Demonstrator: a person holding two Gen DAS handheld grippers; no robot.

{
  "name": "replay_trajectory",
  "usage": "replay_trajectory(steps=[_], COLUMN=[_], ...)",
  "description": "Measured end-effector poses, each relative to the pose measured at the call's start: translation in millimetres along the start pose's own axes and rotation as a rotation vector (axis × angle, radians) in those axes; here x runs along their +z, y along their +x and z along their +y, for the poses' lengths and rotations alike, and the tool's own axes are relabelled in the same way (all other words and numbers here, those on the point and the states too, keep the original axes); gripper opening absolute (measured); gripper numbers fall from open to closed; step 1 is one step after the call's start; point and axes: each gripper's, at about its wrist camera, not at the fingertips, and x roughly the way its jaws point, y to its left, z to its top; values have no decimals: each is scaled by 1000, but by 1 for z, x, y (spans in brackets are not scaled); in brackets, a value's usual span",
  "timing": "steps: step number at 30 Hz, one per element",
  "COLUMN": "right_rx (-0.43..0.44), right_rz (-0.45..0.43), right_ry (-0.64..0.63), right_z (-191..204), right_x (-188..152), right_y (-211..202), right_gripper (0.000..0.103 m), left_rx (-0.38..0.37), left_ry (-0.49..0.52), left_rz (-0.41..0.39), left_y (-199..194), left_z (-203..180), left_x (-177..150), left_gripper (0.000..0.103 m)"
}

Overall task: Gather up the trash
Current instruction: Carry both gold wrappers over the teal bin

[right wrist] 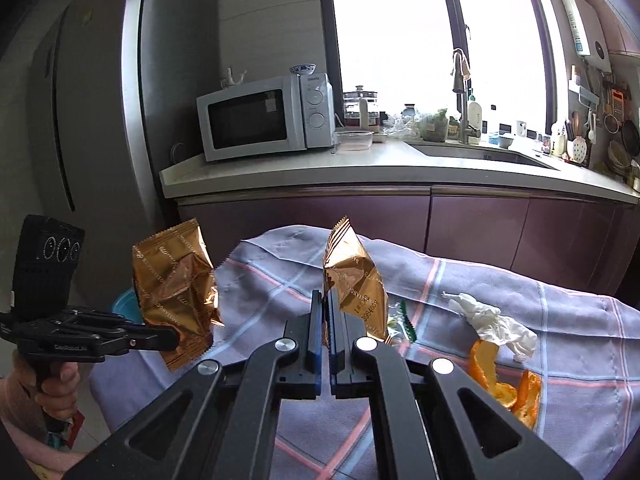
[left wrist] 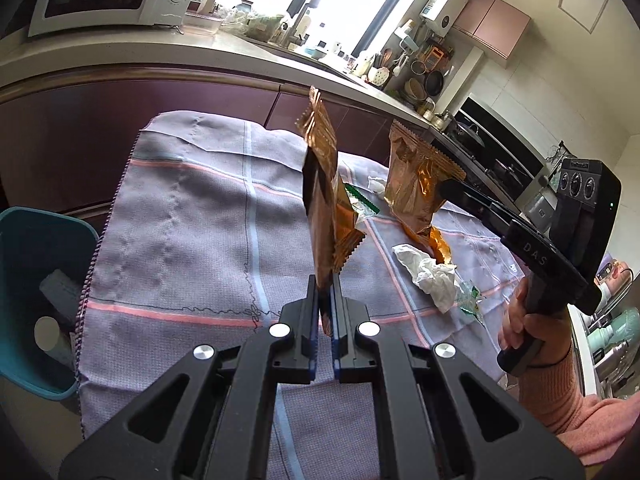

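Observation:
My left gripper [left wrist: 325,285] is shut on a gold snack wrapper [left wrist: 320,184] and holds it upright above the cloth-covered table [left wrist: 180,220]; that wrapper also shows in the right wrist view [right wrist: 176,292]. My right gripper [right wrist: 325,300] is shut on a second gold wrapper [right wrist: 356,280], lifted over the table; it shows in the left wrist view [left wrist: 416,188] too. On the cloth lie a crumpled white tissue [right wrist: 492,322], orange peel [right wrist: 504,384] and a green-and-white wrapper [right wrist: 402,322].
A teal bin [left wrist: 24,300] with items inside stands left of the table. Behind are dark cabinets, a counter with a microwave [right wrist: 264,118], a sink [right wrist: 480,152] and a fridge [right wrist: 100,100]. A stove [left wrist: 488,160] is at the far right.

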Motion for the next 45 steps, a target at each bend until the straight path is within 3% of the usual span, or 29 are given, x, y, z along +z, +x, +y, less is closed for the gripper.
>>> replay_trajectory(steps=[22,31,45], right_rx=[324,419,511], right_rz=[20,30,86], right_ry=[-81,-114,-144], right_z=[105,142,188], right_x=[18,33,40], right_y=[48,71,117], right_gripper=[2,2,2], left_rx=[214,282,368], left_ry=[-84,-129,-186], left_rz=[-122,-156,-162], left_y=[-108,-138,-154], left_z=[74,101,132], left_x=[-12,-17,-26], left_gripper=[5,5,5])
